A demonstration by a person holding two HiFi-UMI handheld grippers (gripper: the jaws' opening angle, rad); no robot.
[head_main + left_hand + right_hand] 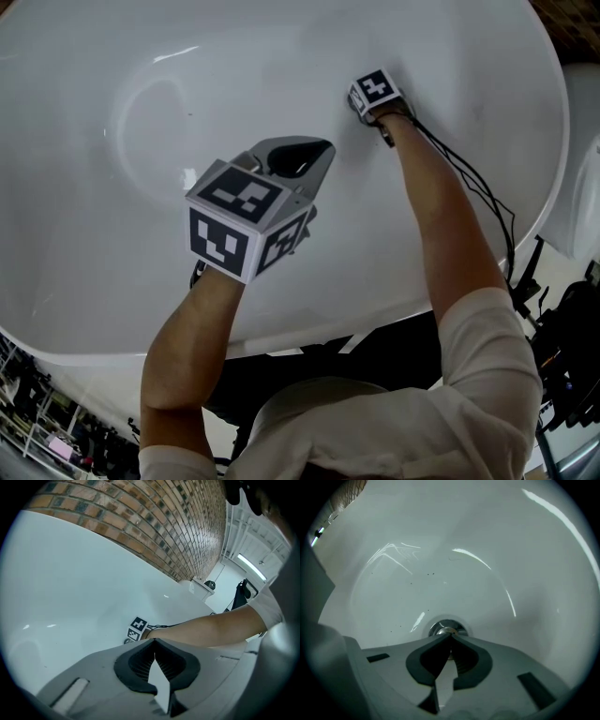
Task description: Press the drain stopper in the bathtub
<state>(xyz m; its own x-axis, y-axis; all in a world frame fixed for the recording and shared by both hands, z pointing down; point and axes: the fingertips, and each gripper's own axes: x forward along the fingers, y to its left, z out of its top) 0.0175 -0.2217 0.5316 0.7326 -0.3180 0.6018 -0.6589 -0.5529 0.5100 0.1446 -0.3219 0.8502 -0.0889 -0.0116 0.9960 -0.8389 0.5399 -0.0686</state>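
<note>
The chrome drain stopper (447, 627) sits in the floor of the white bathtub (112, 234). My right gripper (451, 635) is shut, and its closed tips rest right at the stopper's near edge. In the head view that right gripper (367, 111) reaches deep into the tub and hides the stopper. My left gripper (314, 155) is held higher, over the tub's middle, shut with nothing in it. The left gripper (154, 640) points across the tub toward the right gripper's marker cube (136, 629).
A brick wall (154, 522) runs behind the tub. A black cable (483, 192) trails along the right arm over the tub rim (553, 178). Dark equipment (567, 347) stands on the floor at the right.
</note>
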